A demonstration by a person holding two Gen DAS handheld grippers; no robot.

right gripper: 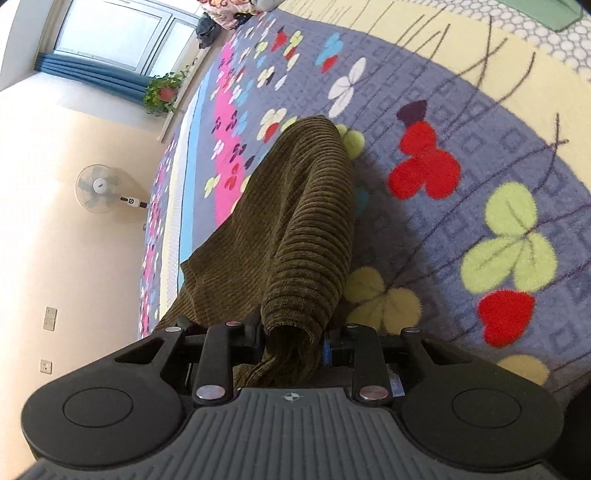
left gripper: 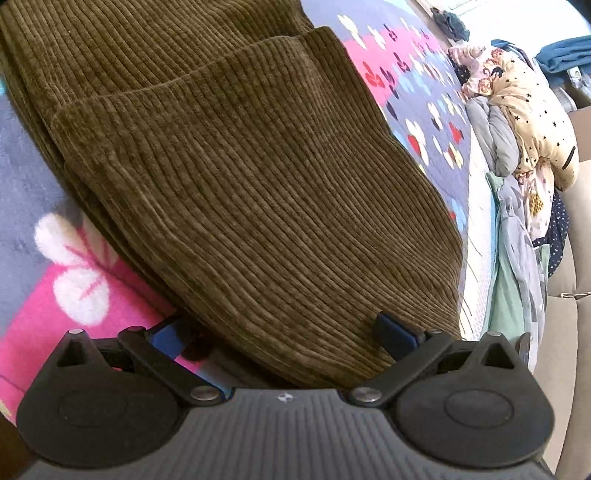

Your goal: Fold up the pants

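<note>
The olive-brown corduroy pants point(left gripper: 236, 177) lie folded in layers on a flowered blanket point(left gripper: 66, 258). In the left wrist view my left gripper point(left gripper: 284, 332) stands wide open, its blue pads on either side of the near folded edge, which reaches back between the fingers. In the right wrist view my right gripper point(right gripper: 291, 343) is shut on a bunched fold of the pants point(right gripper: 295, 229), which rises above the blanket and trails away from the fingers.
The blanket point(right gripper: 480, 155) covers a bed. A heap of clothes and bedding point(left gripper: 517, 129) lies along its right side in the left wrist view. A wall fan point(right gripper: 99, 190), a potted plant point(right gripper: 164, 92) and a window point(right gripper: 110, 33) show in the right wrist view.
</note>
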